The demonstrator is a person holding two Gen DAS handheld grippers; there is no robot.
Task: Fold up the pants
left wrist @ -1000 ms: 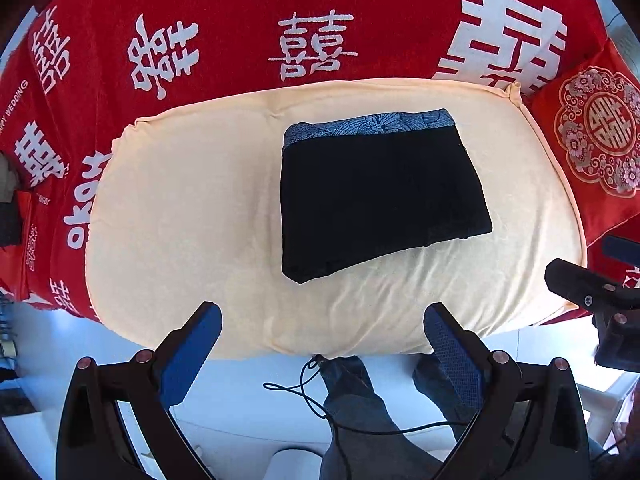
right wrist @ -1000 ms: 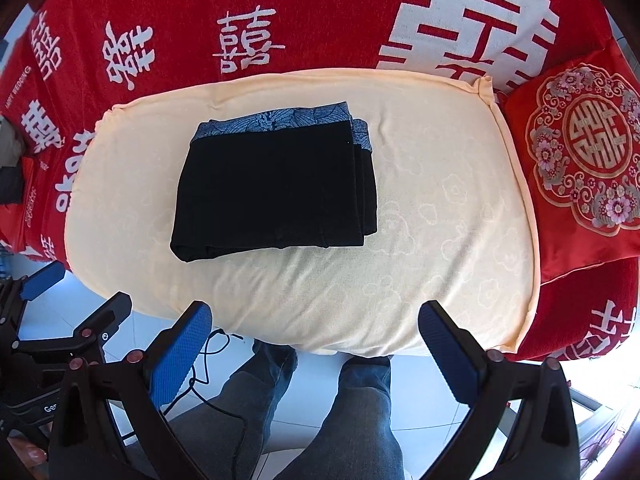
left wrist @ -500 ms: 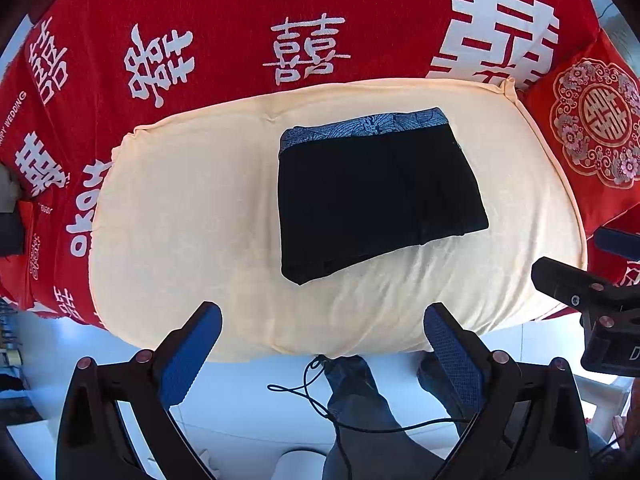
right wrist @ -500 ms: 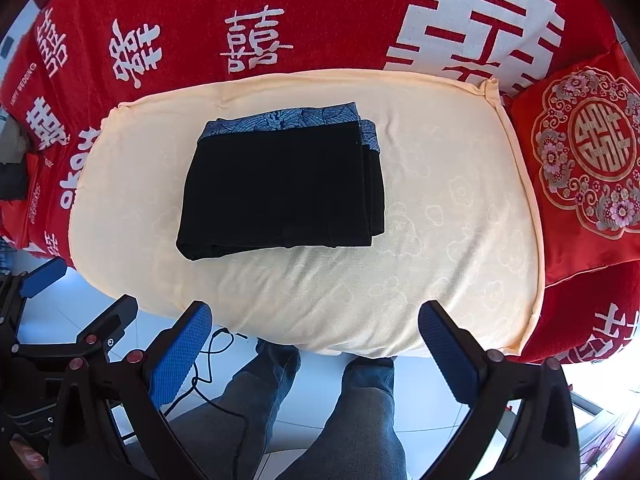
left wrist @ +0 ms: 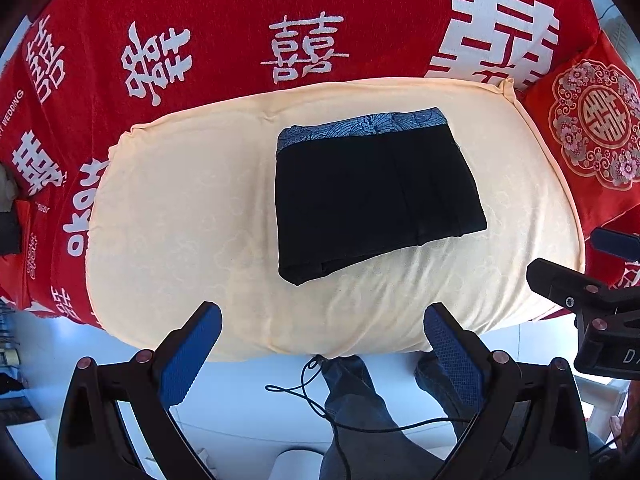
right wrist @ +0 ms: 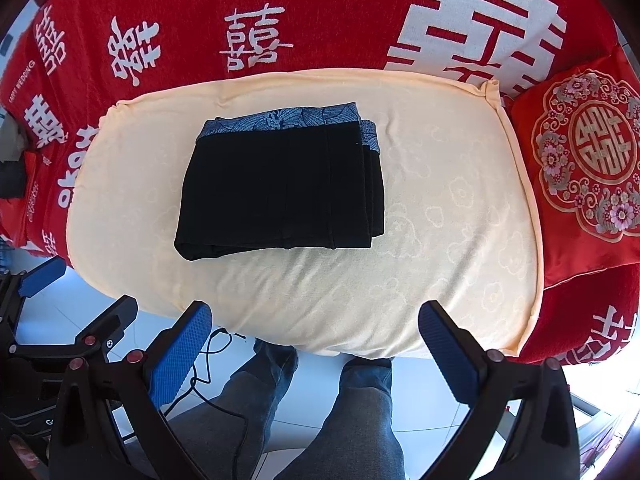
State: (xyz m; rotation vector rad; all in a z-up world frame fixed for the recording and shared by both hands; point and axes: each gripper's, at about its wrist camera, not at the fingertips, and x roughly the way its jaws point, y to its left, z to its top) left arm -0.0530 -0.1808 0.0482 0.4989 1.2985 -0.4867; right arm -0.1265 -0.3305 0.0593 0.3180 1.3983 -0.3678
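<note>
The left gripper [left wrist: 322,344] and right gripper [right wrist: 316,342], both blue-padded, hang spread wide and empty off the near edge of the cream cushion [right wrist: 440,208], well apart from the folded black pants with a blue patterned waistband [right wrist: 280,188] lying on it, their stacked layers indistinct.

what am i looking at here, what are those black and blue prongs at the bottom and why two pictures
No robot here: a person holds a two-finger grasping tool in each hand, and each tool carries a fisheye camera looking along its fingers. One picture is from the left tool, the other from the right tool. Both are open and hold nothing. On the cream cushion lie folded black pants with a blue patterned waistband. Behind is a red blanket with white characters. The person's legs show below.
</note>
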